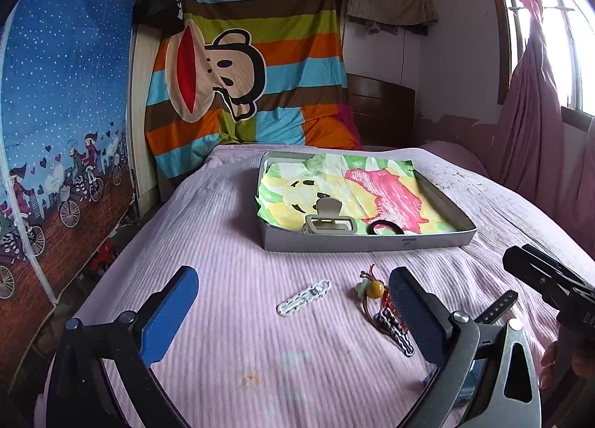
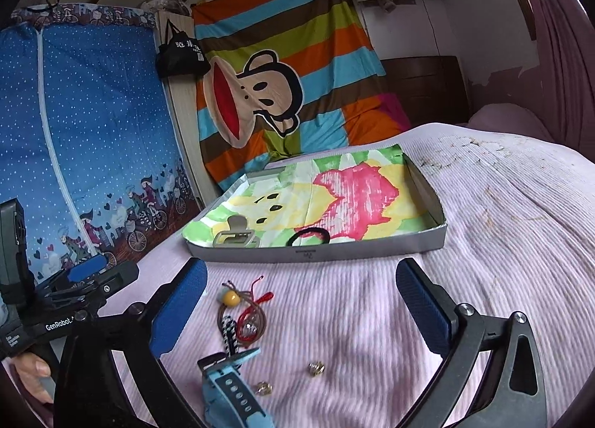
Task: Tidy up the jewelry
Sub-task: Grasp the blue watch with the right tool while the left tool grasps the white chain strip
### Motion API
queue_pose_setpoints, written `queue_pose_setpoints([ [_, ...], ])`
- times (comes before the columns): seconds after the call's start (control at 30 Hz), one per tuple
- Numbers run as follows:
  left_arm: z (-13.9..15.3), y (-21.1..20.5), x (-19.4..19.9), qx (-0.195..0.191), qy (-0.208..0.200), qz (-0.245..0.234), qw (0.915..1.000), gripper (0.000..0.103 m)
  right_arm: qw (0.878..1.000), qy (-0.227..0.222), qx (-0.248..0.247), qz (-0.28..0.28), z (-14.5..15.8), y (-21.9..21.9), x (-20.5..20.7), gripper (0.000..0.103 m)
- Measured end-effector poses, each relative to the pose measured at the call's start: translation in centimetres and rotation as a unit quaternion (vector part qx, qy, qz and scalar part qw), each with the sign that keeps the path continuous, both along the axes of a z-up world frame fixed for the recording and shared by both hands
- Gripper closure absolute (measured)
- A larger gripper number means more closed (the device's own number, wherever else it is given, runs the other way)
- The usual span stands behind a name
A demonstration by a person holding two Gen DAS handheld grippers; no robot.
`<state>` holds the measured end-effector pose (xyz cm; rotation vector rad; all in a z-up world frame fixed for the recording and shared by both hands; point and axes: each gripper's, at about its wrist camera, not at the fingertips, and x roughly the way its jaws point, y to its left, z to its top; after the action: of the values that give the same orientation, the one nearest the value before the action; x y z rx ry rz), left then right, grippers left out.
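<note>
We read both grippers as empty, jaws spread wide. The left gripper (image 1: 293, 301) faces the white chain bracelet (image 1: 304, 296) lying between its fingers, long axis diagonal toward the tray (image 1: 368, 242); the right gripper (image 2: 301, 294) sits near the beaded cord charm (image 2: 241, 310), on the bed's near edge.

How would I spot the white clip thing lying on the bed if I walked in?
Start at the shallow grey tray with the colourful paper lining on the pink bedspread. In front of it, loose pieces lie on the cover. The white chain-link hair clip lies alone to the left of the tangle of cords with the yellow bead: flat, pale and oblong.
</note>
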<state>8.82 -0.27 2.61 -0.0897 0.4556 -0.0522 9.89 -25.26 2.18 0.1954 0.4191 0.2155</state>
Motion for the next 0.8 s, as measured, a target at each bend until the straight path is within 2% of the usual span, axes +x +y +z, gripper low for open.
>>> queue_pose_setpoints([
  [0.33, -0.9, 1.9, -0.7, -0.015, 0.031, 0.017, 0.9993, 0.000, 0.999, 0.021, -0.028, 0.034, -1.1, 1.9, -2.8, 0.003],
  [0.7, -2.5, 1.5, 1.5, -0.007, 0.088, -0.007, 0.9961, 0.000, 0.994, 0.069, -0.048, 0.071, -3.6, 3.5, -2.0, 0.004],
  [0.8, -2.7, 1.5, 1.7, -0.011, 0.093, -0.014, 0.9955, 0.000, 0.992, 0.080, -0.050, 0.078, -4.1, 3.8, -1.6, 0.010],
])
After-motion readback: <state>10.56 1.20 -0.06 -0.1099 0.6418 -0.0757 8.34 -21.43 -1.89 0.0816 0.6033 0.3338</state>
